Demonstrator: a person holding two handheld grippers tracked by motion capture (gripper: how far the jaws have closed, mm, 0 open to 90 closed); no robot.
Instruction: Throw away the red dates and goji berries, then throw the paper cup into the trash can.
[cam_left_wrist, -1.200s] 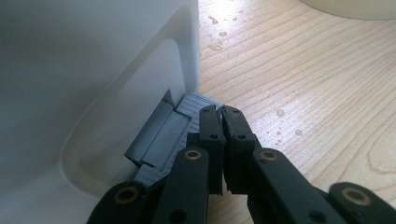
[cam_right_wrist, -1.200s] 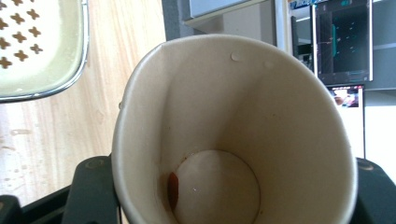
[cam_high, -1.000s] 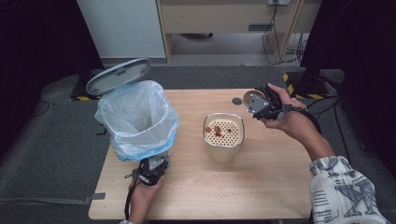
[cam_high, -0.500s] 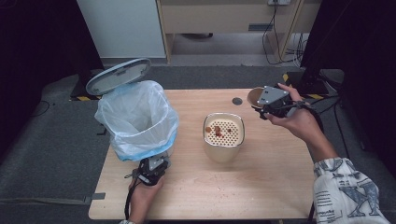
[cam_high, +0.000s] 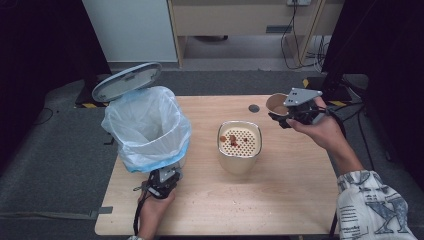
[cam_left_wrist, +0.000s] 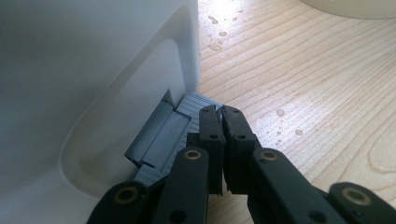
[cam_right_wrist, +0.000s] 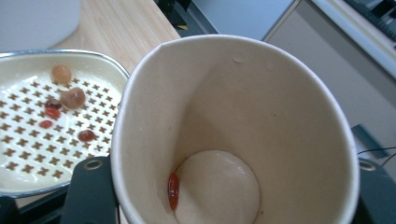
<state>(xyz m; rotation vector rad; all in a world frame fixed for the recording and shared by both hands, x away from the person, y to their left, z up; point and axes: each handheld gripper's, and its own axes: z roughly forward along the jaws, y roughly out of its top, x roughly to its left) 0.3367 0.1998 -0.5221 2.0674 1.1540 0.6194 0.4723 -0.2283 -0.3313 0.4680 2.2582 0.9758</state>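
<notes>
While right claw (cam_high: 285, 116) pinches cup (cam_high: 276, 104) right of strainer (cam_high: 239, 145) | left claw (cam_left_wrist: 221, 121) pressed together on bin pedal (cam_left_wrist: 161, 142) | tip cup bin-ward slowly; one berry (cam_right_wrist: 173, 190) clings.

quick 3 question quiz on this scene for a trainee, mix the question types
1. True or false: the right gripper holds the brown paper cup by its wall.
2. Multiple choice: what does the left gripper press on? A) the grey foot pedal of the white bin lined with a blue plastic bag; B) the cream strainer container; C) the bin's open lid.
3. Short answer: what is left inside the cup in the right gripper view?

Key: 1 true. 2 A, with its jaws shut. 3 one small red berry-like piece stuck by the bottom; more such pieces lie on the container's perforated strainer top.
</notes>
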